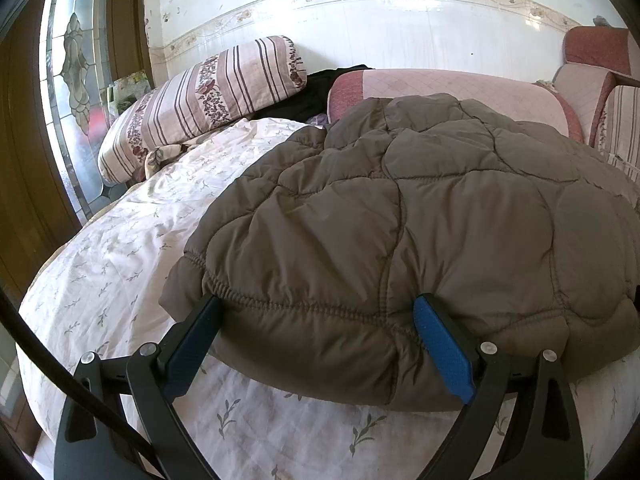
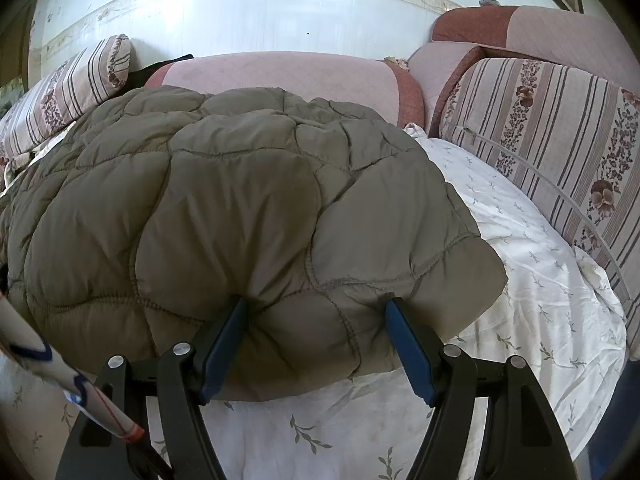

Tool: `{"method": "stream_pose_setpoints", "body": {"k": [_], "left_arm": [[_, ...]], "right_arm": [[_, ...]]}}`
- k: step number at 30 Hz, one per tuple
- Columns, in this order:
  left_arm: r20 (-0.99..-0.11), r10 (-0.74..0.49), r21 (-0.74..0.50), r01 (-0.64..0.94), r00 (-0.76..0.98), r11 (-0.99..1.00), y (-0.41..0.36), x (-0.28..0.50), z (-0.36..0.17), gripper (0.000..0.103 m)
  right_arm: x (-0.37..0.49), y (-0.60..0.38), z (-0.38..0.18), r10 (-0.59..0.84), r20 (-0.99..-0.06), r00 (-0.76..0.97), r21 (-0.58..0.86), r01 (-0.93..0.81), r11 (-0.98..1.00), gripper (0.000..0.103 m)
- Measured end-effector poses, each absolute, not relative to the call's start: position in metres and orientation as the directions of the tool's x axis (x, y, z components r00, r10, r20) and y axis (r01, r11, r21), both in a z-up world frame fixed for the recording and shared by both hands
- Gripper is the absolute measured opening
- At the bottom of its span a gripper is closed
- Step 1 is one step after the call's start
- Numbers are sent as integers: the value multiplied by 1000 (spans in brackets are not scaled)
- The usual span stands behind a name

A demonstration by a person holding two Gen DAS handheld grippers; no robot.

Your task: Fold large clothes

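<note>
Quilted brown jacket (image 1: 400,220) lies puffed on bed sheet (image 1: 120,248), near edge toward cameras, collar end against pink cushion (image 1: 440,84). Left gripper (image 1: 320,312) at jacket's gathered hem: fingers (image 1: 440,344) wide apart, thick hem bulging between them, pads pressing into fabric on both sides. Right gripper (image 2: 316,316) at hem corner: fingers (image 2: 408,344) wide apart, padded fold pinched between them, pads dented into it. Striped pillows (image 1: 208,96) at both sides. Tiled wall (image 1: 400,20) behind.
</note>
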State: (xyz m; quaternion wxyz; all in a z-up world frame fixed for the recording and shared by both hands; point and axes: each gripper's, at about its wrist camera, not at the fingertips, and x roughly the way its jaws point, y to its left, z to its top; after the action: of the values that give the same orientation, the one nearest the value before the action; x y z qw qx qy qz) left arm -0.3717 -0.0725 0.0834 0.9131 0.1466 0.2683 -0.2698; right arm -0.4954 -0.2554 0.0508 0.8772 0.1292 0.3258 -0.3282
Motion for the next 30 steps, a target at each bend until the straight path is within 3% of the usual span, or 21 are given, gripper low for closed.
{"method": "stream_pose_setpoints", "body": {"k": [7,12,17,22,30], "left_arm": [[-587,-452,89,608,672,789,-63,-382,98,96],[-581,-519,16,646,627,763,-35,-405,140,96],[-511,-590,-18,678,625,734,0,-433,215,96],[-473,-614,-40,681,632,731,35,-455,282,103],[-467,-585,-22,653,663,757,75,-474,305,103]], "right_arm": [[-496,-250,59,-497,-674,547,-12,665,747,77],[-520,-234,103,-422,-691,587,69,635,769,77],[-556,-205,174,-405,-620,672,116,589,800,79],[-606,-167,256,-418,-506,755,136,548,825,92],[-662,-122,315,-408,-407,817,180,510,841,103]]}}
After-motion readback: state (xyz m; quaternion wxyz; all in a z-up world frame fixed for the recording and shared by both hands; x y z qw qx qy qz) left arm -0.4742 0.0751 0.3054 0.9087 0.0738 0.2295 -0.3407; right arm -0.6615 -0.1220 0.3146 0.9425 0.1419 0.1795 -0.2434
